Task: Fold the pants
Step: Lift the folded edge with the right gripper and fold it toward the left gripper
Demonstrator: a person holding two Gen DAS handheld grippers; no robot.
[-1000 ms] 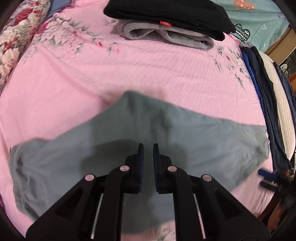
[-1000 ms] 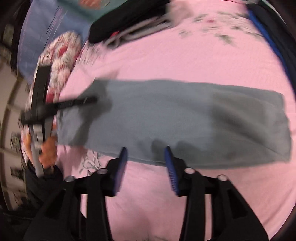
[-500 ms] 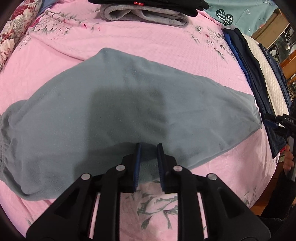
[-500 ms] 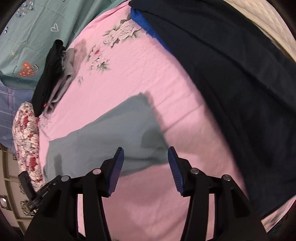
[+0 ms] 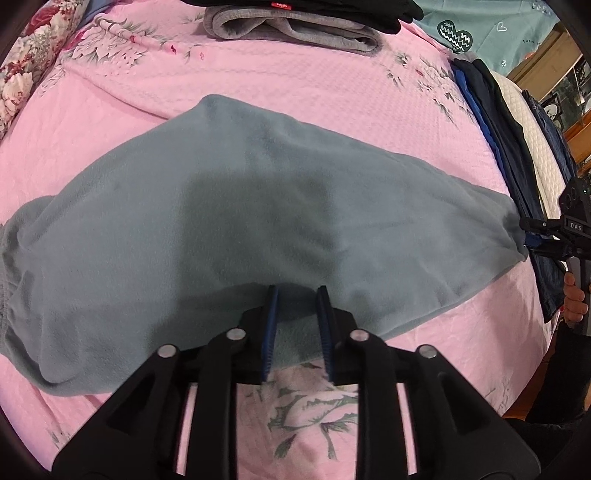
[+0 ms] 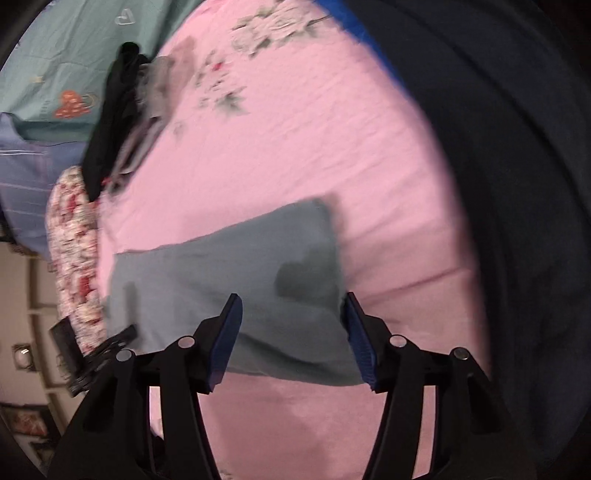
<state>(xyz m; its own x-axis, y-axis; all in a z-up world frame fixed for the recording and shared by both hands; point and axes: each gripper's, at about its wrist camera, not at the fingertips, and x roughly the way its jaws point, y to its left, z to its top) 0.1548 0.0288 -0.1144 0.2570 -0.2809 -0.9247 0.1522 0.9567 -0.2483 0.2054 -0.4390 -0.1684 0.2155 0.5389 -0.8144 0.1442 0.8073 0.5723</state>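
Grey-teal pants lie flat on the pink bedspread, folded lengthwise with the waist at the left. My left gripper points down at their near edge. Its jaws are opening, and the cloth edge lies loose between the blue pads without being pinched. My right gripper stands open over the leg end of the pants, with that end between its fingers but untouched. The same right gripper, held by a hand, shows at the right edge of the left wrist view.
A folded black and grey clothes stack sits at the far side. Dark navy garments lie along the right edge of the bed, large in the right wrist view. A floral pillow is at the far left.
My left gripper drew back to the pants' near edge and its jaws widened, letting the cloth go. My right gripper swung from the long edge to the leg end and rolled.
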